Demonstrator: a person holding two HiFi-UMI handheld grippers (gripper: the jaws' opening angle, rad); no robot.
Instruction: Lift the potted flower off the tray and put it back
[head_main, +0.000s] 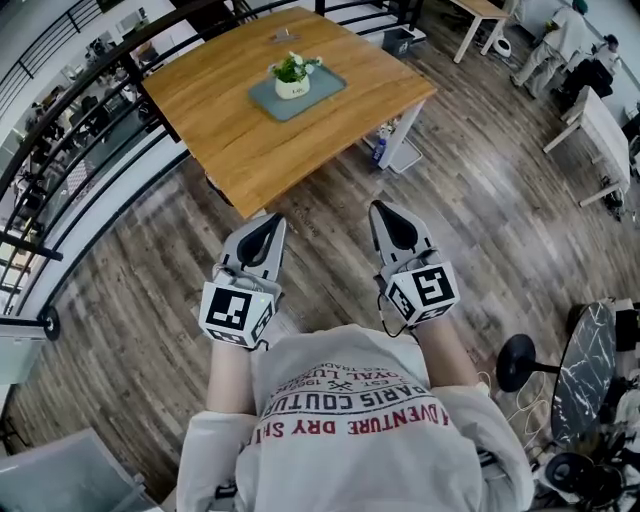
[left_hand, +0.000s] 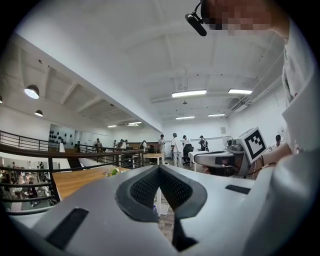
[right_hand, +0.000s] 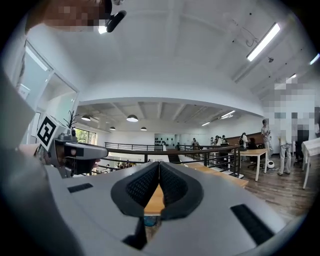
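Observation:
A small white pot with green leaves and white flowers (head_main: 292, 76) stands on a grey-blue tray (head_main: 298, 93) on a wooden table (head_main: 250, 130), well ahead of me. The left gripper view shows the flowers (left_hand: 113, 171) only as a speck far off on the tabletop. My left gripper (head_main: 276, 219) and right gripper (head_main: 378, 208) hover level over the floor, short of the table's near corner. Both have their jaws together at the tips with nothing between them. In the right gripper view only the table's wood (right_hand: 156, 200) shows beyond the jaws.
A black railing (head_main: 90, 150) runs along the table's left side. A blue bottle (head_main: 381, 148) stands on the floor by the table leg. Other desks and people (head_main: 560, 50) are at the far right. A black stool base (head_main: 520, 362) and cables lie at my right.

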